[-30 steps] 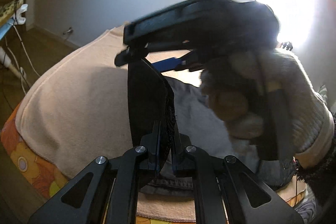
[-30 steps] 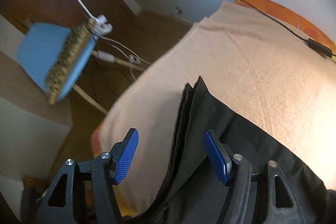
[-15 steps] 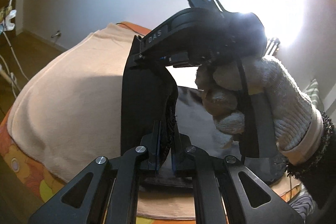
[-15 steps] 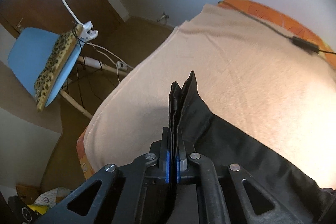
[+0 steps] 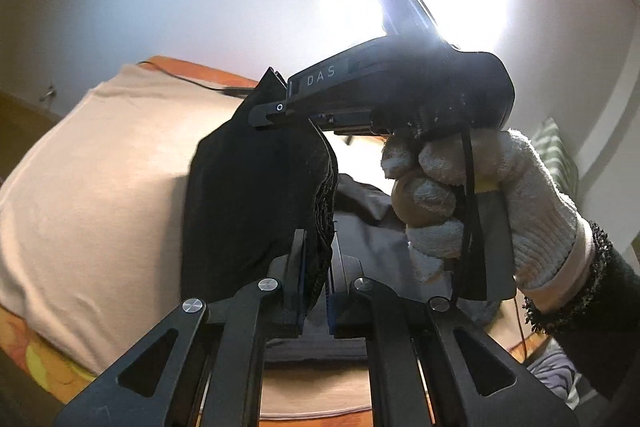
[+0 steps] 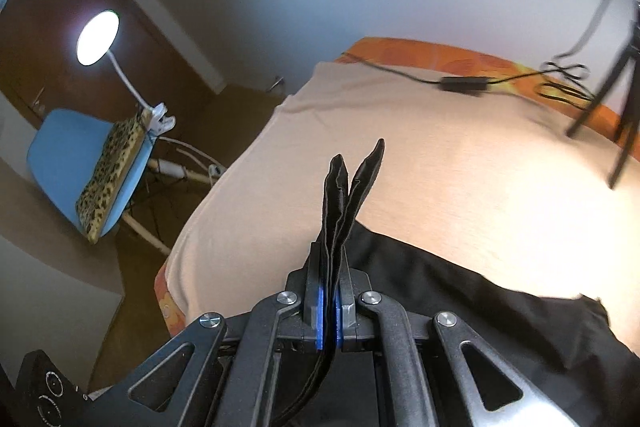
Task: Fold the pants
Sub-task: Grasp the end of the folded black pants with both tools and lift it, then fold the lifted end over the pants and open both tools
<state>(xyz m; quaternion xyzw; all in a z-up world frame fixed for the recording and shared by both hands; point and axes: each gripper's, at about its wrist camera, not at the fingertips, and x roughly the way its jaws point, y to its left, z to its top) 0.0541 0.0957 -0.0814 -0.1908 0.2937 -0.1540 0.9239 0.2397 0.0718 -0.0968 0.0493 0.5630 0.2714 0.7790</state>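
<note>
Both tongs are clamped on the black pants [image 5: 256, 195] — the left tongs [image 5: 316, 267] pinch a thick stacked edge, the right tongs [image 6: 329, 291] pinch 2 upright folds. The rest of the pants drapes onto a beige blanket [image 6: 460, 163] over the bed. A gloved hand [image 5: 472, 203] holds the right tool.

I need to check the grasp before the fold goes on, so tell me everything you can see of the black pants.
The black pants look like soft dark woven cloth in several layers. Both grippers are shut on one end: the left gripper clamps a frayed layered edge, the right gripper pinches two upstanding flaps. That end is raised, and the rest trails down onto the beige blanket.
</note>
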